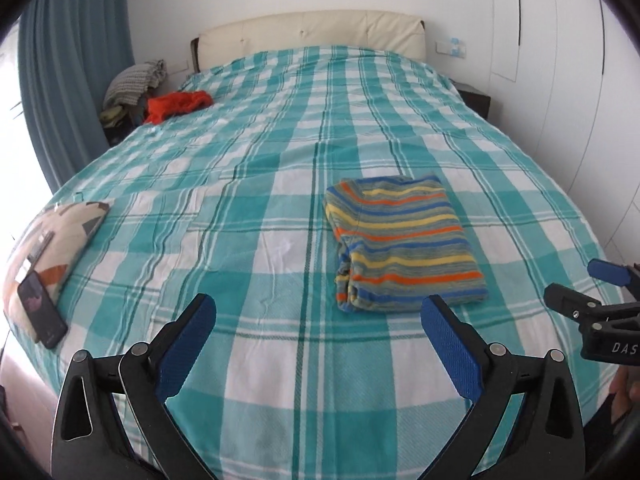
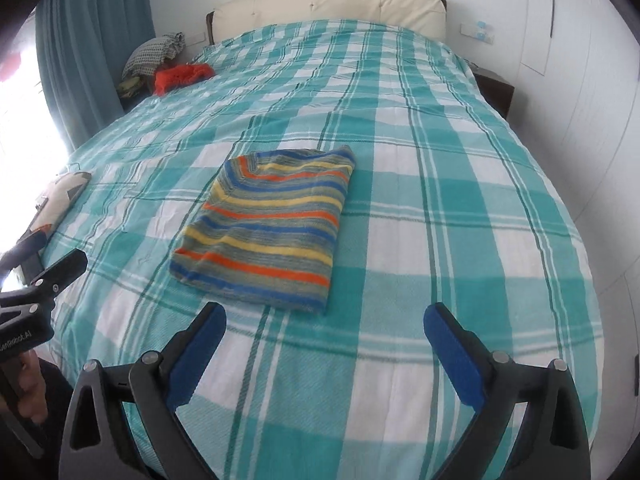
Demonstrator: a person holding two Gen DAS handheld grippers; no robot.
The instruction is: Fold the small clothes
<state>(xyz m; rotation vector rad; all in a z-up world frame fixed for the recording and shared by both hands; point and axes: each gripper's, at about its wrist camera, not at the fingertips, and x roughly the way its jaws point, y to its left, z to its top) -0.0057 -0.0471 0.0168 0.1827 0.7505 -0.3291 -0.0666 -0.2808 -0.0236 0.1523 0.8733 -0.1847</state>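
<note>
A striped garment [image 1: 404, 240] in blue, yellow, orange and grey lies folded into a compact rectangle on the teal checked bedspread [image 1: 256, 184]; it also shows in the right wrist view [image 2: 272, 224]. My left gripper [image 1: 318, 312] is open and empty, just in front of and left of the garment. My right gripper [image 2: 324, 320] is open and empty, just in front of the garment's near edge. The right gripper shows at the right edge of the left wrist view [image 1: 580, 284], and the left gripper at the left edge of the right wrist view [image 2: 52, 268].
A patterned cushion [image 1: 52, 236] with a phone [image 1: 42, 308] on it lies at the bed's left edge. An orange garment [image 1: 178, 105] lies far left near the cream headboard [image 1: 312, 32]. Piled clothes [image 1: 134, 80], a blue curtain [image 1: 76, 60] and white wardrobes [image 1: 560, 60] surround the bed.
</note>
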